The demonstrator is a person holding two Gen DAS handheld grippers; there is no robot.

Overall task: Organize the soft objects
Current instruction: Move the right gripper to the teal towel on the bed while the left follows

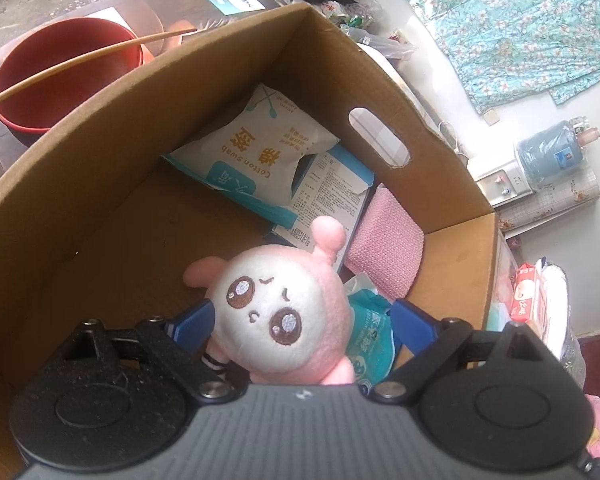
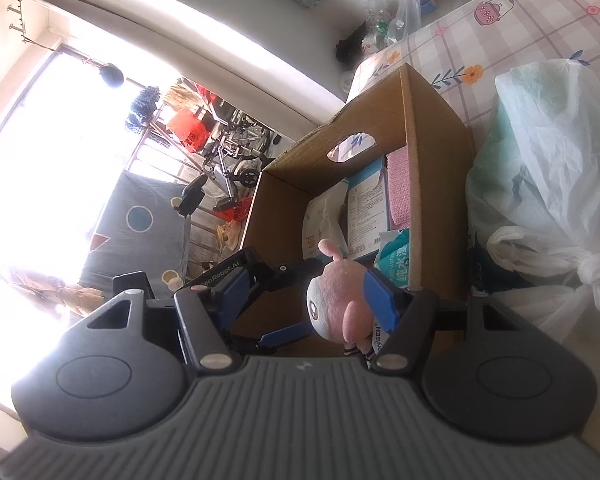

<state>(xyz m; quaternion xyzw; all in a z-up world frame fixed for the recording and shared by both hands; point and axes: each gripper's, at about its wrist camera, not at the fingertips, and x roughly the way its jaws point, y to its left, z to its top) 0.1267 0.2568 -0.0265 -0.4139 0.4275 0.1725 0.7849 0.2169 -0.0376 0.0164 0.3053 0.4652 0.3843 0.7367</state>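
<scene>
Spread nearly to the full on the left tongs (image 1: 302, 308), released, with nothing clamped. One blue pad (image 1: 196, 318) right against the side of the plush toy (image 1: 276, 312), at its white face; the other pad (image 1: 414, 320) clear of it, with a gap between. Tilted steeply down into the open cardboard box (image 1: 100, 184), looking in from above its near end.

About half open on the right tongs (image 2: 306, 284), likewise gripping nothing. Well apart from the toy on the left finger (image 2: 236, 292); in front of the toy's pink back on the right finger (image 2: 380, 304), contact there impossible to tell. Angled more shallowly, facing the box from one end, with the left tongs reaching across in front from the left of the view.

Inside the box at its near end for the plush toy, above a teal wipes pack (image 1: 370, 328). Face turned up toward the left wrist camera, pink ears toward the far wall of the box, striped feet back toward the tongs' body. Long axis roughly along the left fingers' own line. In the right wrist view, face turned to the left.

Further in on the box floor: a cotton swab bag (image 1: 256, 148), a white and blue carton (image 1: 332, 196) and a pink cloth (image 1: 384, 240) against the wall. Just beside the box, white plastic bags (image 2: 548, 168).
</scene>
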